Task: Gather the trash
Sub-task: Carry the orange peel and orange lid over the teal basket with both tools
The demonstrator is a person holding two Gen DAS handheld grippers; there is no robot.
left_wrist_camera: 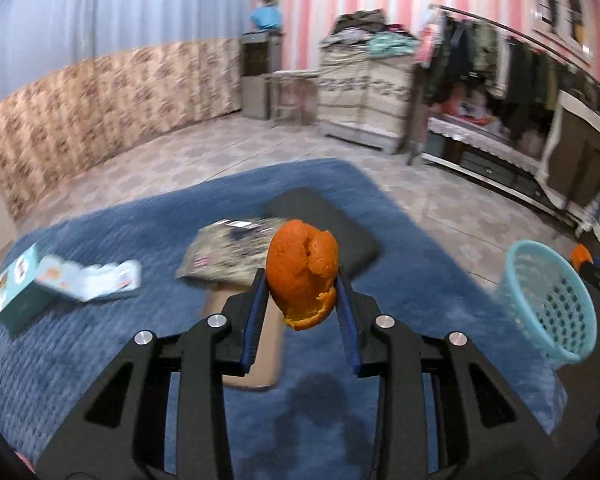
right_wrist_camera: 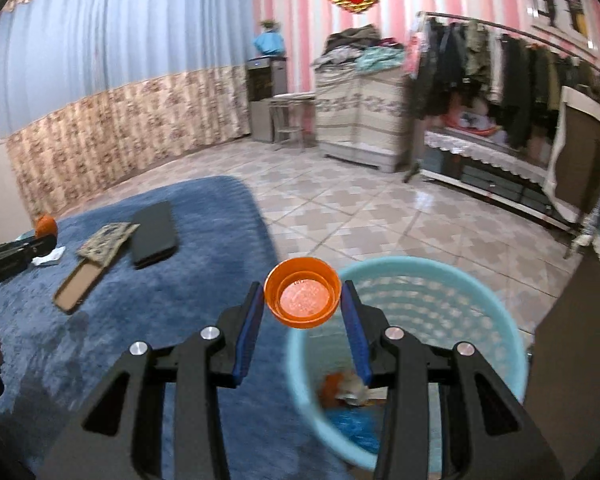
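Here the left gripper (left_wrist_camera: 301, 280) has its jaws clenched on an orange peel (left_wrist_camera: 303, 272), a curled piece of rind pinched between the blue pads and lifted clear of the blue rug (left_wrist_camera: 100, 340). Below and beyond it on the rug lie a flat cardboard sleeve (left_wrist_camera: 260, 344), a patterned snack wrapper (left_wrist_camera: 228, 248) that partly covers the sleeve's far end, and a dark rectangular pad (left_wrist_camera: 332, 220) touching the wrapper's far edge. Further to the left sits a light teal carton (left_wrist_camera: 24, 292) with its flap hanging open. The pale blue perforated trash basket (left_wrist_camera: 548, 300) stands at the rug's right edge, well apart from the peel.

The right gripper (right_wrist_camera: 302, 298) grasps an orange plastic cap (right_wrist_camera: 302, 296), its hollow side turned toward the camera, squeezed between both pads. The cap hangs right at the near left rim of the basket (right_wrist_camera: 480, 300), which stands partly on the rug (right_wrist_camera: 180, 320) and partly on the tiled floor (right_wrist_camera: 360, 208). Inside the basket's bottom lie blurred scraps: something orange, something pale and something blue. At the left border of the right wrist view the other gripper shows with the peel (right_wrist_camera: 45, 226) in it.
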